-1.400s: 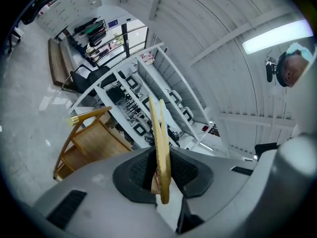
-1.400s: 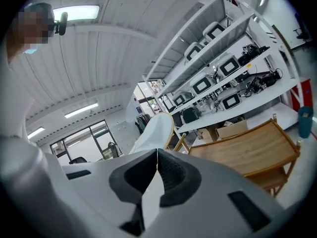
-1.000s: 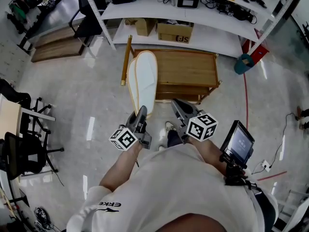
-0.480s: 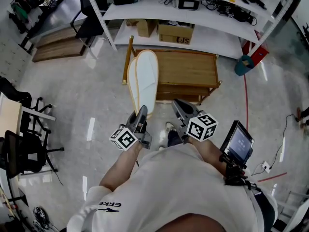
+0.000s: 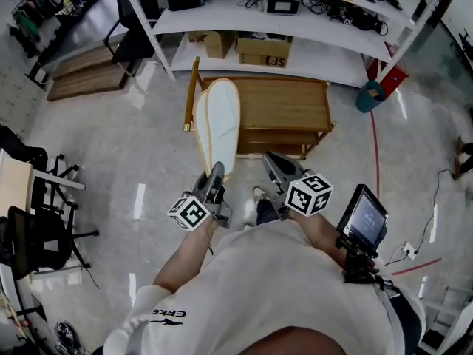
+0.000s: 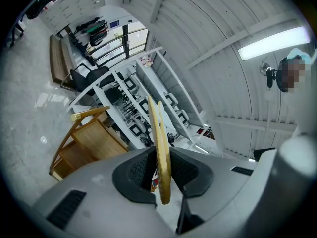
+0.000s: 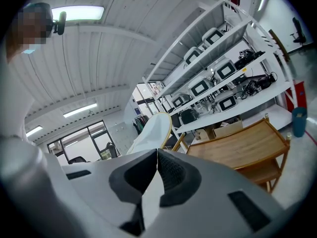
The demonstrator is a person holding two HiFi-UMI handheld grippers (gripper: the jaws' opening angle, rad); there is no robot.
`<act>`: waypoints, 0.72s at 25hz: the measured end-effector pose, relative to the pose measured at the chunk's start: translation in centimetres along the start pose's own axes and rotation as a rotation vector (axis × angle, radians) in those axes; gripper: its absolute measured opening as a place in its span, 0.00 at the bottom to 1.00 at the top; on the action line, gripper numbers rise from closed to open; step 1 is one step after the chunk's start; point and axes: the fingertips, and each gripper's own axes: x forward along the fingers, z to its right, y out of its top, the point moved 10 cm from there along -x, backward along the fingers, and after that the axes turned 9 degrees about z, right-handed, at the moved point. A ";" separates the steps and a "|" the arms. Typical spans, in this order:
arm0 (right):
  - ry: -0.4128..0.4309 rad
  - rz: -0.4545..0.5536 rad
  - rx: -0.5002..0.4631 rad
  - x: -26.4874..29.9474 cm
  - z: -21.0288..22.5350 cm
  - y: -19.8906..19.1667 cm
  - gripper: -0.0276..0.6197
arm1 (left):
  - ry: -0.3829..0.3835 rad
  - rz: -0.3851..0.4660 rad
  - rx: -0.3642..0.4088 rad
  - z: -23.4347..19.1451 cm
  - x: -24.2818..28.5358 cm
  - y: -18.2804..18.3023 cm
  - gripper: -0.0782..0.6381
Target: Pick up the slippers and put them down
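Slippers [image 5: 220,124], a white pair with yellow edging pressed flat together, stick out level above the floor [image 5: 111,146], beside the left end of a low wooden bench [image 5: 284,106]. The left gripper [image 5: 216,170] pinches them by their near end. The right gripper [image 5: 270,157] hangs alongside, its jaws pressed together on nothing.
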 end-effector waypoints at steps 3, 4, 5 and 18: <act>-0.016 0.001 0.002 -0.5 -0.1 -0.2 0.05 | -0.005 -0.011 -0.008 0.0 0.0 -0.2 0.20; -0.022 0.002 0.003 -0.7 -0.1 -0.2 0.05 | -0.006 -0.016 -0.012 0.1 0.0 -0.3 0.20; -0.030 0.002 0.004 -0.9 -0.2 -0.3 0.05 | -0.007 -0.020 -0.016 0.0 -0.1 -0.4 0.20; -0.138 0.038 0.005 -5.0 1.1 0.1 0.05 | -0.074 -0.108 -0.048 1.3 2.2 -3.2 0.20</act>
